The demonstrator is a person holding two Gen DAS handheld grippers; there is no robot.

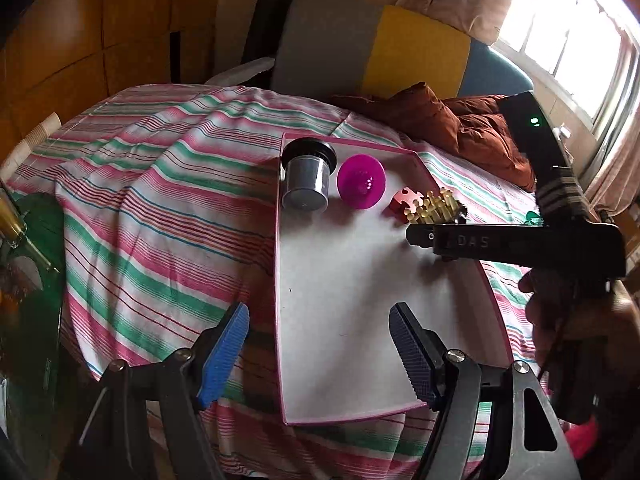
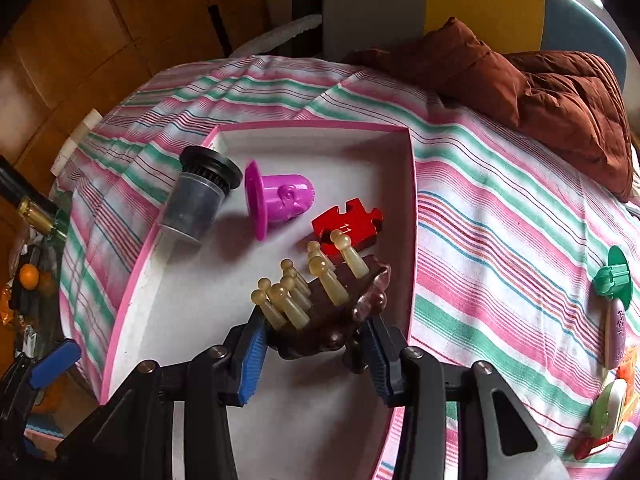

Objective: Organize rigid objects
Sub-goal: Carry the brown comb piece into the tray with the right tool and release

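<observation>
Tray (image 2: pixel 412 184) with four objects

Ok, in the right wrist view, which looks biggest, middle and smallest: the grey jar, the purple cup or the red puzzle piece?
1. Grey jar, biggest.
2. Purple cup, a bit smaller, though close to the jar in size.
3. Red puzzle piece, smallest; the pegs of the thing in the right gripper hide part of it.

A shallow tray (image 2: pixel 412 184) lies on a cloth-covered table (image 2: pixel 500 208). Within it, along the far end, left to right: a jar (image 2: pixel 196 200) on its side, a cup (image 2: pixel 276 196) on its side, a puzzle piece (image 2: pixel 348 224). A pegged brush (image 2: pixel 316 300) sits before the puzzle piece, between the right gripper (image 2: pixel 316 344) fingers. Small toys (image 2: pixel 612 280) lie on the cloth, right of the tray
</observation>
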